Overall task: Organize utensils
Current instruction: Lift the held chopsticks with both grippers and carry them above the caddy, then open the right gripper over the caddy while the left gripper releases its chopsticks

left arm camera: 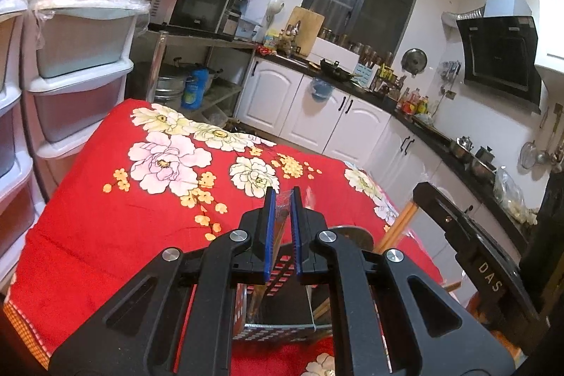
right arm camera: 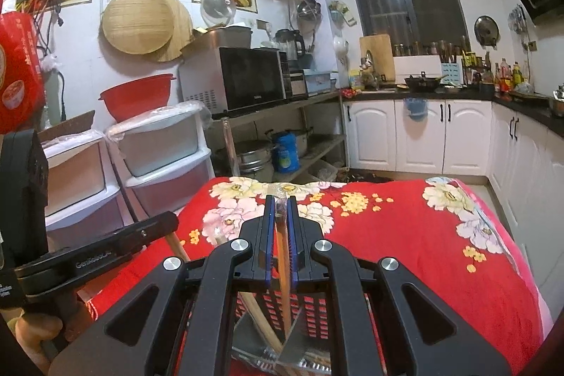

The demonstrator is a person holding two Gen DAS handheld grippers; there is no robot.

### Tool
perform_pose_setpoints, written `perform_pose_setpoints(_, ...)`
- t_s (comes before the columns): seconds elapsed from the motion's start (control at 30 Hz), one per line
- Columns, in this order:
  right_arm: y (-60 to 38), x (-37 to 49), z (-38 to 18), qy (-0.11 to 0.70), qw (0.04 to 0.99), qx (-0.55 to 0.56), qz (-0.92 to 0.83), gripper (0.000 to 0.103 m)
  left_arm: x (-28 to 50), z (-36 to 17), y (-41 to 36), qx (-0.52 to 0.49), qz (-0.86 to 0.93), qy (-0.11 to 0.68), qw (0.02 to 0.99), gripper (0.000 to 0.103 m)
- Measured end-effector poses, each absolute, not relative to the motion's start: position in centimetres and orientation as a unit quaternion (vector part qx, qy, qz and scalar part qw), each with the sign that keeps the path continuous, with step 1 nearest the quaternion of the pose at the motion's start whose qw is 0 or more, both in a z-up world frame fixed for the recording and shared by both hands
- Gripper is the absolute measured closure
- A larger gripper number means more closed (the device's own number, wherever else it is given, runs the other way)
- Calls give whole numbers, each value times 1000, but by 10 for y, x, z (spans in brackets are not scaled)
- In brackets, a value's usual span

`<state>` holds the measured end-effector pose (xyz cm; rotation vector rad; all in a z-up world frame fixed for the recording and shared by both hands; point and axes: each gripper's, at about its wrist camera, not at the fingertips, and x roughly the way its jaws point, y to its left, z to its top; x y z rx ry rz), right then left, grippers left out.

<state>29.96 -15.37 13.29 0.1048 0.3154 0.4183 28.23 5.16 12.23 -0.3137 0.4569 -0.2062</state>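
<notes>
In the left wrist view, the left gripper [left arm camera: 283, 199] is seen narrowly closed, and between its blue pads [left arm camera: 269, 231] a wrapped pair of chopsticks [left arm camera: 282, 217] in clear plastic is clamped. Below the fingers a perforated utensil holder [left arm camera: 278, 316] is standing on the red flowered tablecloth [left arm camera: 123, 228], and the wrapped pair reaches down into it. At the right, the other gripper's black body is seen, with pale wooden sticks [left arm camera: 400, 228] beside it.

In the right wrist view, the right gripper [right arm camera: 281, 210] is also nearly closed, and a wrapped pair of chopsticks [right arm camera: 282, 256] is held between its pads [right arm camera: 291, 235]. The pair goes down into the same holder [right arm camera: 310, 316], where a second wooden stick [right arm camera: 259, 316] is leaning tilted. The left gripper [right arm camera: 158, 224] is seen at the left edge, with a wooden stick [right arm camera: 178, 247] under its tip. Behind the table, plastic drawers [right arm camera: 165, 161] are standing.
</notes>
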Motion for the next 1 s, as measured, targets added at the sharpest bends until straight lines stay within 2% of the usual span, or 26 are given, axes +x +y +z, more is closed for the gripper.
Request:
perform_pose_setpoints(0.27,-162,294,127,175,962,60,202,92,275,118,50,-158,-108,233,953,100)
perform_pose_setpoints(0.5,-169,281,125,184,960,61,202,74,266,112,56,-169,-105,239,951,98)
perform_pose_setpoints(0.57,-170,276,124,186,960,60,203,70,263,111,57,-170,-105,240,950,87)
perform_pose_setpoints(0.63,-172,269,123,186,959,62,206,64,257,111,58,-172,-106,240,949,71)
perform_pose_setpoints(0.77,-173,259,120,186,959,59,208,57,245,113,58,-168,-108,239,950,63)
perform_pose_setpoints(0.83,-174,254,118,190,957,61,209,53,240,113,60,-169,-104,236,951,52)
perform_pose_setpoints(1.0,-174,242,115,192,957,56,209,45,226,112,62,-172,-92,237,952,33)
